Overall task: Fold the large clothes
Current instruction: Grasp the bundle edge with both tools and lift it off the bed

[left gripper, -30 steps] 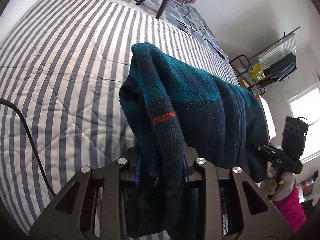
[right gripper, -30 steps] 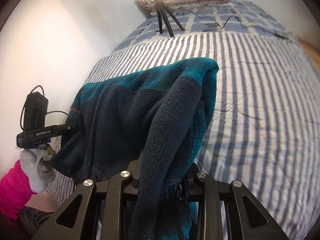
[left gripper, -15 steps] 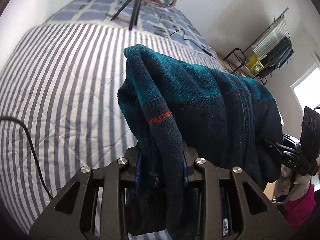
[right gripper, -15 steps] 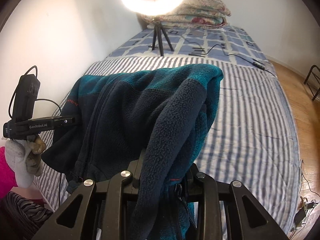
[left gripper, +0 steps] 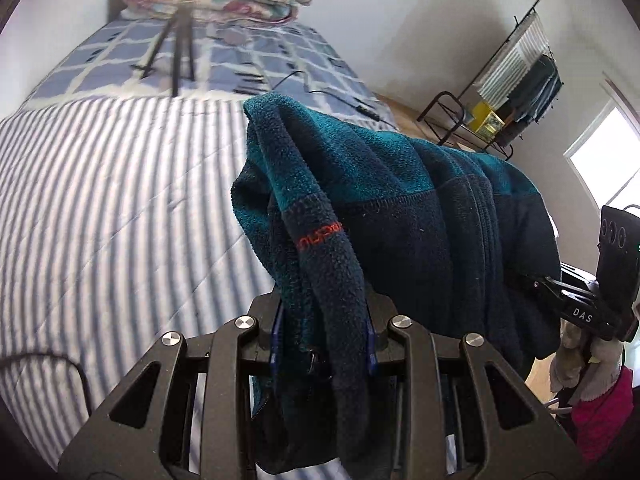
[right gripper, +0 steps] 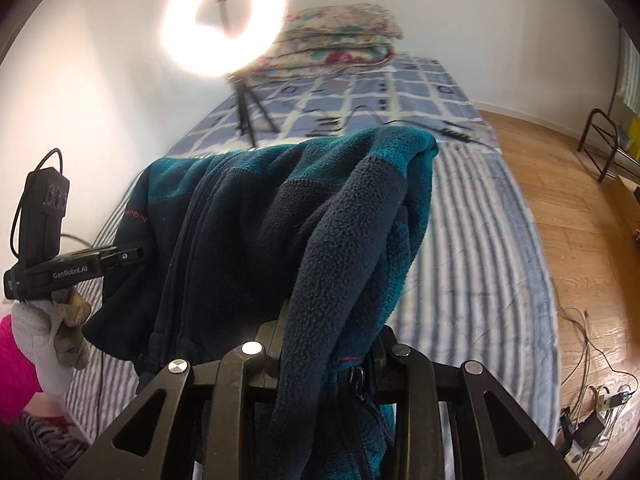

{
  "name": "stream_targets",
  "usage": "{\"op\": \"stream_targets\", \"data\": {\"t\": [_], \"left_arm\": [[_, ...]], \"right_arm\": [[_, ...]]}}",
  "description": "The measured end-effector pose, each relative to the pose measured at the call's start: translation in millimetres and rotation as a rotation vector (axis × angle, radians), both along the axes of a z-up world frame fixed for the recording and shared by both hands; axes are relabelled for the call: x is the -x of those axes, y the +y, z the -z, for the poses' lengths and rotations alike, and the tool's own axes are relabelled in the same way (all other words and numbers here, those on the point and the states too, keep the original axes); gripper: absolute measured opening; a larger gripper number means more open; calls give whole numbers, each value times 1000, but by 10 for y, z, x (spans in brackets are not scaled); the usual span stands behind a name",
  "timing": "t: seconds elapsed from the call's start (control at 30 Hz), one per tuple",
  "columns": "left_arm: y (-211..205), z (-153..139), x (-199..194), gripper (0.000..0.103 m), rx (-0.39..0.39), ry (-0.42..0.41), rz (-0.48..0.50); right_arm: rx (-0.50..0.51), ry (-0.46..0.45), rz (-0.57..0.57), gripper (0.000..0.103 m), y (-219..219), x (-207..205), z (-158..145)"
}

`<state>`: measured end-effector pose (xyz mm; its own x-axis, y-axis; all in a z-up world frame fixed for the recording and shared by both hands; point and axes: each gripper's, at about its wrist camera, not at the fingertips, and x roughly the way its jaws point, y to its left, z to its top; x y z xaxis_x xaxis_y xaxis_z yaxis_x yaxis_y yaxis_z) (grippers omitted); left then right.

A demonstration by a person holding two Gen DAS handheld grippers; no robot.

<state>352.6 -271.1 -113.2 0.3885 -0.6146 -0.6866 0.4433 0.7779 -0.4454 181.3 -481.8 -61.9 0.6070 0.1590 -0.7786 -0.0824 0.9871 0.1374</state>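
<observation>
A teal and navy fleece jacket (left gripper: 400,208) hangs in the air above the striped bed, stretched between both grippers. My left gripper (left gripper: 324,340) is shut on one bunched end, where a sleeve with small red lettering drapes over the jaws. My right gripper (right gripper: 324,344) is shut on the other end of the fleece jacket (right gripper: 280,216), whose thick folds hide the fingertips. In the left wrist view the right gripper (left gripper: 532,282) shows at the right edge, held by a gloved hand. In the right wrist view the left gripper (right gripper: 134,252) enters from the left, clamped on the fabric.
The bed (left gripper: 100,200) has a blue and white striped quilt. A ring light on a tripod (right gripper: 224,24) and folded floral bedding (right gripper: 340,36) stand at its far end. Cables (right gripper: 460,134) lie on the checked sheet. A metal rack (left gripper: 508,92) and wooden floor (right gripper: 580,220) are to the right.
Both grippers have risen with the jacket and swung toward the head of the bed; the ring light, pillows and floor have come into view. The grips are unchanged.
</observation>
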Motion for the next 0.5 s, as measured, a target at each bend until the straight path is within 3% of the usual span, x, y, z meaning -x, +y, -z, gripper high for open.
{"op": "stream_targets", "data": {"t": [0.17,0.5], "left_arm": [[-500,3,-377,29,0,-40,44],[-1245,141,-1129,29,30,-41,45]], "right_arm": [[18,-14,43,26,-443,-386,25],[30,-20,115,26,-1166,-1192,113]]}}
